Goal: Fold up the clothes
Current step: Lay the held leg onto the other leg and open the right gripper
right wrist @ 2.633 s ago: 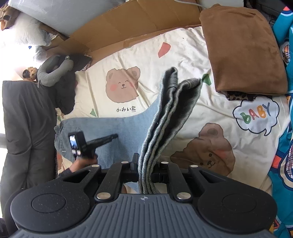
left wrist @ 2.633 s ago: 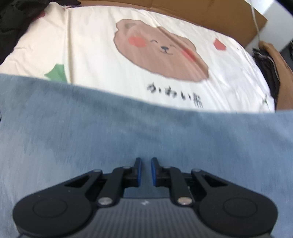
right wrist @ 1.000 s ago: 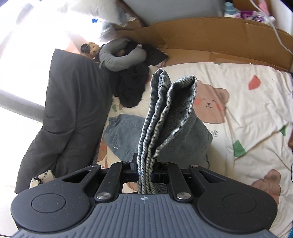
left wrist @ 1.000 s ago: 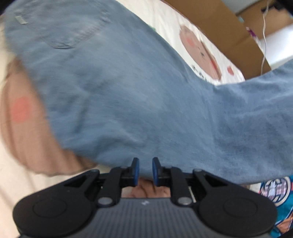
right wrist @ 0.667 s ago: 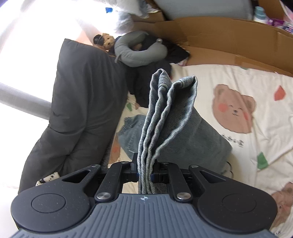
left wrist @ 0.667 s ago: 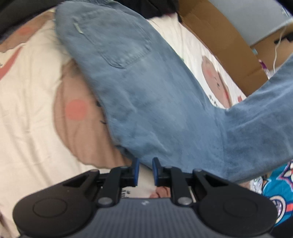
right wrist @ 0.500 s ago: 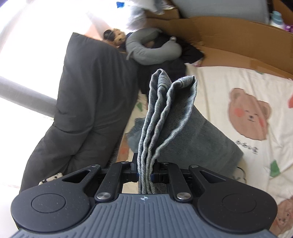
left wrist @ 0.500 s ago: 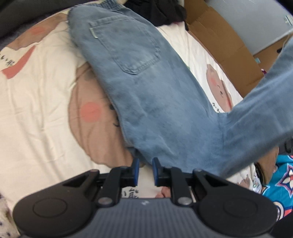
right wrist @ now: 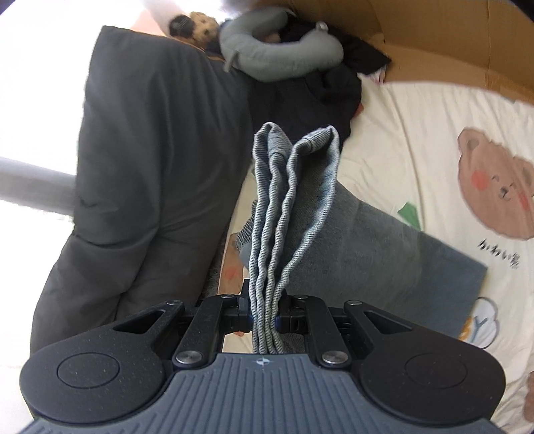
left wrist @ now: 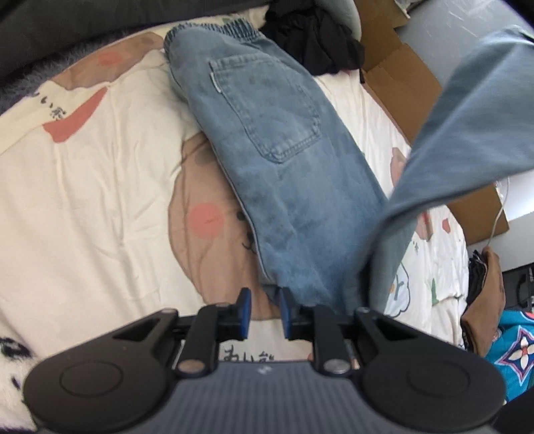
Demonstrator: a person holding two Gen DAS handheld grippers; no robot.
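A pair of light blue jeans [left wrist: 287, 173] lies on the bed, spread over a cream bedsheet [left wrist: 100, 200] printed with brown bear faces. The elastic waistband points toward the head of the bed, and a back pocket [left wrist: 267, 110] faces up. The leg end of the jeans is lifted off the sheet and rises up and away to the right in the left wrist view, so the garment bends near the knee.

The right claw [right wrist: 265, 312] is clamped tight on that lifted end; several layers of denim hem [right wrist: 290, 187] stand bunched between its fingers, with the rest of the jeans hanging down toward the bed beneath.

The left claw [left wrist: 263, 308] hovers low over the sheet just at the fold of the jeans. Its blue-padded fingers [left wrist: 244, 308] stand a small gap apart with nothing between them; the right one sits just beside the denim edge.

Past the waistband lies a heap of black clothing [left wrist: 313, 36], and a grey neck pillow [right wrist: 280, 50] sits against brown cardboard [right wrist: 434, 30]. A dark grey cushion [right wrist: 150, 167] runs along the bed's side.
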